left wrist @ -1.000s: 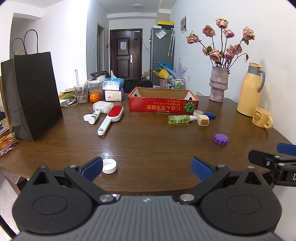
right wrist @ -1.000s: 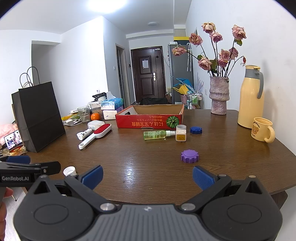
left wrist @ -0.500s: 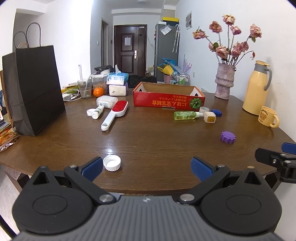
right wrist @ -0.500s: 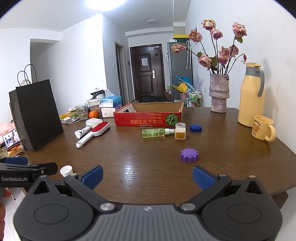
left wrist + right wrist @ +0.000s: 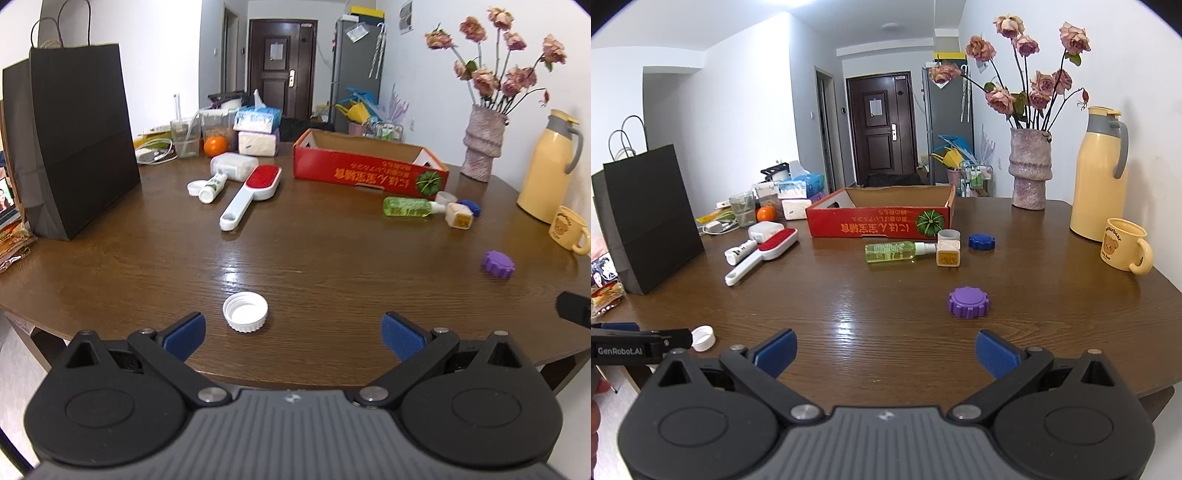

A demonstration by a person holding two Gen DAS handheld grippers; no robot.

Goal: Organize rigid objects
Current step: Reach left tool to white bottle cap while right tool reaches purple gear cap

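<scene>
My left gripper (image 5: 293, 330) is open and empty at the near table edge, just behind a white cap (image 5: 245, 311). My right gripper (image 5: 885, 350) is open and empty, with a purple cap (image 5: 968, 302) ahead to its right. A red cardboard box (image 5: 879, 221) stands open at mid table. In front of it lie a green spray bottle (image 5: 892, 251), a small square jar (image 5: 948, 253), a clear cup (image 5: 948, 234) and a blue cap (image 5: 981, 241). A red-and-white lint brush (image 5: 251, 195), a white tube (image 5: 212, 186) and a white case (image 5: 233, 165) lie to the left.
A black paper bag (image 5: 74, 136) stands at the left edge. A vase of dried roses (image 5: 1030, 173), a yellow thermos (image 5: 1100, 173) and a yellow mug (image 5: 1124, 251) stand at the right. Tissue packs, a glass and an orange (image 5: 215, 144) crowd the far left.
My left gripper has moved forward and tilted down, so the white cap now lies closer between its fingers. My right gripper has moved slightly forward. Both stay open.
</scene>
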